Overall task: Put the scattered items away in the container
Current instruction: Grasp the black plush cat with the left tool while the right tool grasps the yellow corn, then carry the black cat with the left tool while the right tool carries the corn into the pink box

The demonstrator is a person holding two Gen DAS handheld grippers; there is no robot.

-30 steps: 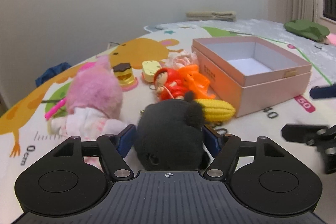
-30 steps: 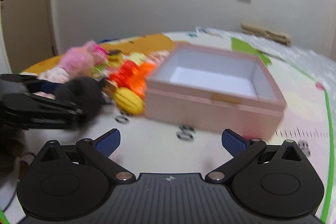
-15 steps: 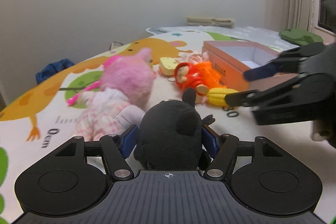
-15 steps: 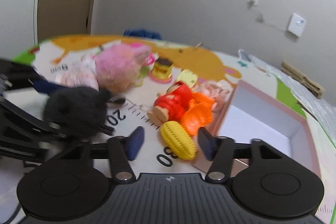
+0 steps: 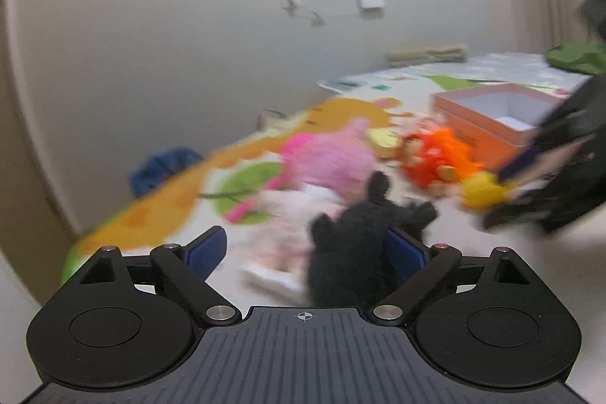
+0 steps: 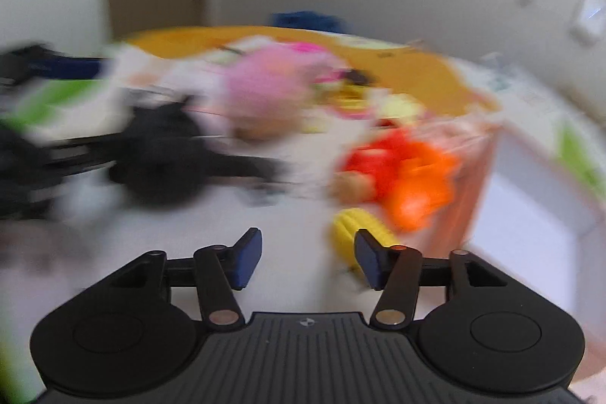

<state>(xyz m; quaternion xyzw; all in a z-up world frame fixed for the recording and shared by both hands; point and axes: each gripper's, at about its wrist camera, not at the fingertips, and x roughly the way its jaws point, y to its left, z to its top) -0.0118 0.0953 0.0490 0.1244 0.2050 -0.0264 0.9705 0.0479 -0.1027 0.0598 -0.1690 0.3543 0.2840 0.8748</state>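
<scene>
My left gripper (image 5: pixel 306 248) is open wide; a black plush toy (image 5: pixel 356 252) leans against its right finger, unclamped. From the right wrist view the same black plush (image 6: pixel 159 154) is a blur beside the left gripper (image 6: pixel 22 139). My right gripper (image 6: pixel 308 262) is open with nothing between its fingers, low over the mat. A yellow toy corn (image 6: pixel 360 226) lies just beyond its right finger. In the left wrist view the corn (image 5: pixel 481 192) touches the right gripper (image 5: pixel 549 177). The open pink box (image 5: pixel 492 108) (image 6: pixel 530 214) stands empty at the right.
A pink fluffy doll (image 5: pixel 333 158) (image 6: pixel 265 82), a red and orange doll (image 5: pixel 435 158) (image 6: pixel 397 165) and small yellow toys (image 6: pixel 397 108) lie on the play mat (image 5: pixel 170 207) left of the box. A blue cloth (image 5: pixel 163 165) sits by the wall. Both views are motion-blurred.
My left gripper's fingers have spread apart and let go of the black plush. My right gripper has swung left and down to the yellow corn, its fingers narrower than a second ago.
</scene>
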